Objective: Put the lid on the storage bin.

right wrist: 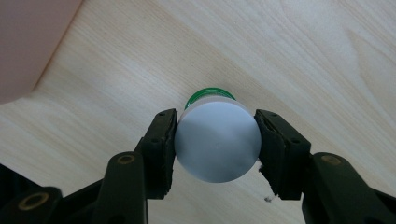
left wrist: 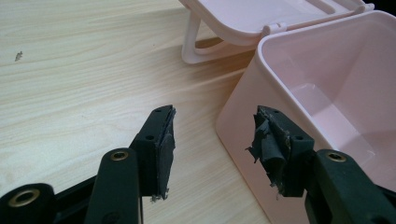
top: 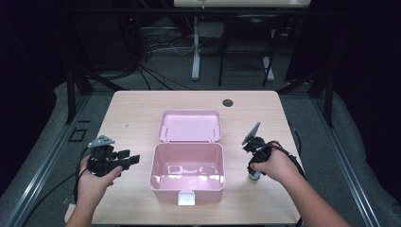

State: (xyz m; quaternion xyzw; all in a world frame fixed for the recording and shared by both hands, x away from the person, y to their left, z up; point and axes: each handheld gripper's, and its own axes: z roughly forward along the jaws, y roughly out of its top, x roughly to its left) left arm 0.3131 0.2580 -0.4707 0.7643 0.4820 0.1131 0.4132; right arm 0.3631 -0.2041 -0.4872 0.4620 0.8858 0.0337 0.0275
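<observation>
– Right tool (right wrist: pixel 215 117) down over the small bottle (right wrist: pixel 217 144), one pad on each side of the white cap (right wrist: pixel 217 156). Looks like contact on both sides, so reads as a wide grip.

– Lifted yet?

– Hard to say; seems to stand upright on the counter (top: pixel 132 113), long axis straight up, green band just peeking out under the cap.

– And where from the pink box (top: pixel 187 190)?

– Just off its right wall, near the front corner, seen from the high view. Right tool (top: pixel 254 168) right on it, left tool (top: pixel 135 159) far across on the other side of the box.

– So a job for the right hand, probably.

– By far the nearer. Likely call: straight up first, then leftward over the right wall and down inside. Worth clearing that rim, tall as it looks.

– Anything in the box?

– Nothing to be seen. Wide open, lid (top: pixel 190 125) thrown back flat behind it, only a shiny pink floor with faint moulded shapes.

– Left tool (left wrist: pixel 212 122)?

– Jaws spread, nothing between them, frayed pads, hovering low beside the box's left wall. Not touching, as far as can be made out.
</observation>
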